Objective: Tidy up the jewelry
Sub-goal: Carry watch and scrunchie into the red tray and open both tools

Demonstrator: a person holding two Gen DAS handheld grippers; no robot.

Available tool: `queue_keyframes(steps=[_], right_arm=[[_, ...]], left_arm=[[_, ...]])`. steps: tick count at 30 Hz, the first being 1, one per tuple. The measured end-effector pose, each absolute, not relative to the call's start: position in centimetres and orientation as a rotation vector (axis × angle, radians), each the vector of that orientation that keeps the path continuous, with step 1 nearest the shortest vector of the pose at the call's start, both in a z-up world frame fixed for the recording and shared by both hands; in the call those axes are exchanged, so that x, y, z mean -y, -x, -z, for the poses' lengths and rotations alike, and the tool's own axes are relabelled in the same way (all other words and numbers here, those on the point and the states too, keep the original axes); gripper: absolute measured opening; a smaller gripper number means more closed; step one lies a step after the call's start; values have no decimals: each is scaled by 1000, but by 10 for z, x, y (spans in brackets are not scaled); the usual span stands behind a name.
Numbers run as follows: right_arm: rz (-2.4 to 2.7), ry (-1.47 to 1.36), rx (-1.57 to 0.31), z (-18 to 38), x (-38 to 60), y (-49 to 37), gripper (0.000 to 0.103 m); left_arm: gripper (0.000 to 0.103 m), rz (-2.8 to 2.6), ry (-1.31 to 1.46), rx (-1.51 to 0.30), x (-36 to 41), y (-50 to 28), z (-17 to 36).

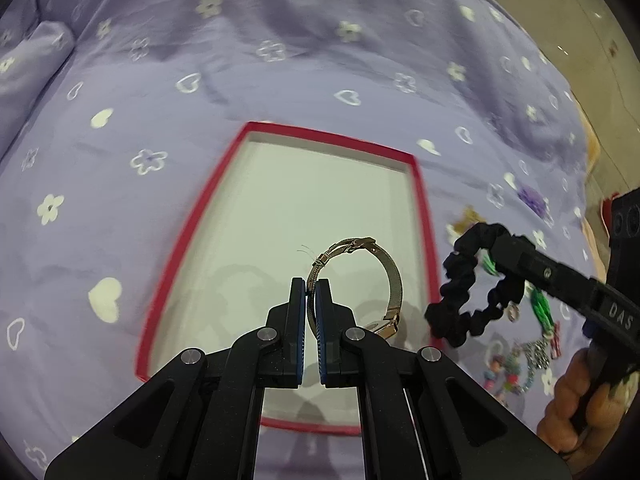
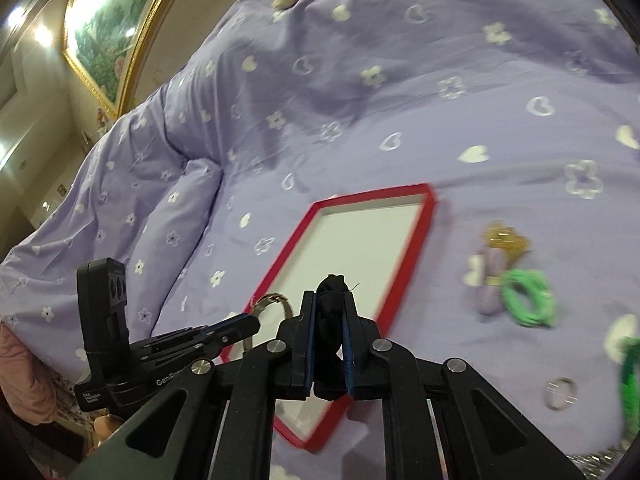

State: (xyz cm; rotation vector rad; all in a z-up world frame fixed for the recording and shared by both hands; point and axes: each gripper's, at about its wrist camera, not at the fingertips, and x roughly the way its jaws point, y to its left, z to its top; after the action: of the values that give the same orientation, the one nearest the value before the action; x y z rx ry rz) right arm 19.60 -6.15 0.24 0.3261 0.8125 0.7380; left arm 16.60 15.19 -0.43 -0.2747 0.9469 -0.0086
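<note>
A shallow red-rimmed tray (image 1: 188, 236) with a white floor lies on the purple bedspread; it also shows in the right wrist view (image 2: 424, 240). My left gripper (image 1: 311, 292) is shut on a metal mesh watch band (image 1: 390, 268) and holds it over the tray's near right part. My right gripper (image 2: 330, 300) is shut on a black scrunchie (image 2: 330, 312), held above the tray's near edge. In the left wrist view the scrunchie (image 1: 464, 276) hangs from the right gripper just right of the tray. The watch band (image 2: 276, 300) shows in the left gripper in the right wrist view.
To the right of the tray on the bedspread lie a green coil hair tie (image 2: 528, 298), a purple bow clip (image 2: 490, 280), a gold clip (image 2: 504, 238), a silver ring (image 2: 562, 398) and beaded pieces (image 1: 508, 372). A pillow (image 2: 120, 216) lies at the left.
</note>
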Motion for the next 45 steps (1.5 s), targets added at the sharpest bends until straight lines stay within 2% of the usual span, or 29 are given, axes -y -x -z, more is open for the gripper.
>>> queue_keyframes(steps=[17,24,26,28,30,34,45], right_arm=[[-713,-228,-959,48,-4,-262,11],[-683,-131,-953,52,-9,-262,17],[-685,-121,-952,51,-11,-262,23],[-695,-131,-949,49,-10,-263,36],[-698,-139,-941,46,-8,-261,41],[-693,-165,-924,38,3,-257,41],[-627,-259,-856,12,68,-229,41]], left_arm=[[4,-86,325,-1053,-192,-219,56],[4,-97,316,-1064,-191,-222,60],[6,-105,297,-1065,-190,-222,60],[14,-107,287,-1063,-188,-221,57],[19,-110,285,-1052,-188,-220,54],[31,-113,293,-1029,-189,-212,42],[39,-51,280,-984,-163,-197,17]])
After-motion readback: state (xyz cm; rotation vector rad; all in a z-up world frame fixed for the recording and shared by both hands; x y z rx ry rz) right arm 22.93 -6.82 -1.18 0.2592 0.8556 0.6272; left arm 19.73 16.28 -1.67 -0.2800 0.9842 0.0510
